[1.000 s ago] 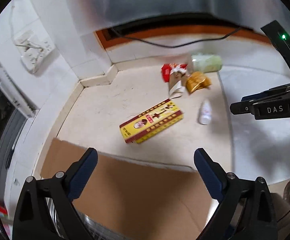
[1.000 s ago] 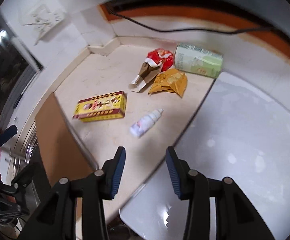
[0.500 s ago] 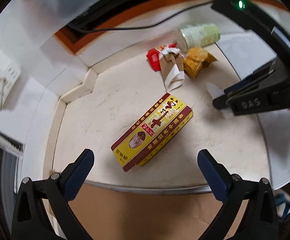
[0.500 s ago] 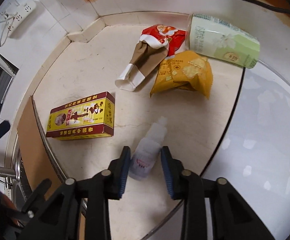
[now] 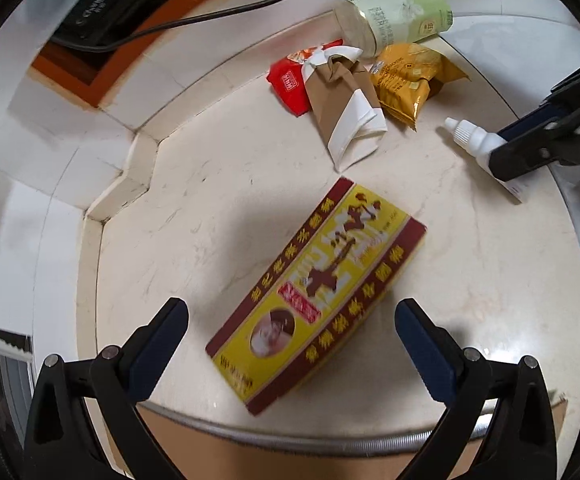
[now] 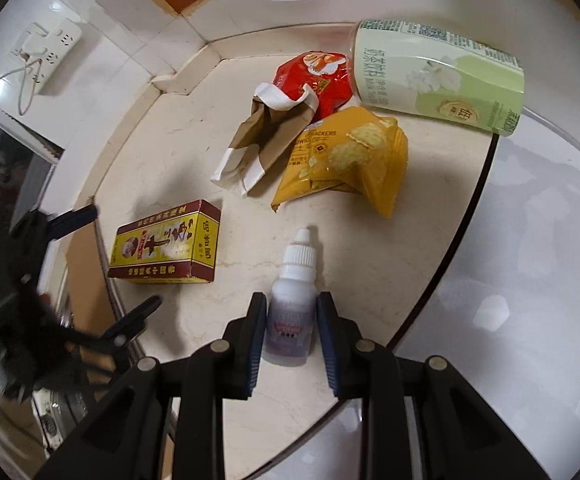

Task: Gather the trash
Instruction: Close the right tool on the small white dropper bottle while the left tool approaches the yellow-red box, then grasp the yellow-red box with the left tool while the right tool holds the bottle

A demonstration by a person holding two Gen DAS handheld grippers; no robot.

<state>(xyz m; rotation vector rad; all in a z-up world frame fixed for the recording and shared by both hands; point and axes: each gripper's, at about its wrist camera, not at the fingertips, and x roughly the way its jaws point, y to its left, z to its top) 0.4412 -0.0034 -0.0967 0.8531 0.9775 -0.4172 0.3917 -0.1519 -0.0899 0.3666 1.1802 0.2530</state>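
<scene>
**Right gripper astride the dropper bottle, left gripper wide above the yellow box**

The right gripper (image 6: 292, 326) sits low over the cream tabletop (image 6: 378, 264) with its jaws drawn narrow, having just been closing. The small white dropper bottle (image 6: 293, 304) lies between them, cap pointing away. The blue pads (image 6: 258, 340) stand just beside the bottle's sides; whether they press on it cannot be told from either view. In the left wrist view the same bottle (image 5: 472, 139) lies at the right, its body partly hidden behind the right gripper's finger.

The left gripper (image 5: 292, 340) is spread as wide as it goes, having just been opening, with nothing held. The yellow and dark red box (image 5: 322, 292) lies flat on the tabletop (image 5: 193, 220), its near end between the two fingertips but touching neither.

Further back, the rest of the trash is bunched together: a folded brown and white paper wrapper (image 5: 344, 104), resting partly on a red snack packet (image 5: 290, 82); a yellow cracker bag (image 5: 414, 76) just beside the wrapper; and a pale green cup (image 5: 400, 18) on its side behind them, near the wall. In the right wrist view the cracker bag (image 6: 350, 156) lies just beyond the bottle's cap, apart from it.

A black cable (image 5: 217, 14) runs along the back. A power strip (image 6: 43, 54) hangs on the tiled wall at the left. A brown cardboard sheet (image 5: 257, 460) shows below the tabletop's front edge.
</scene>
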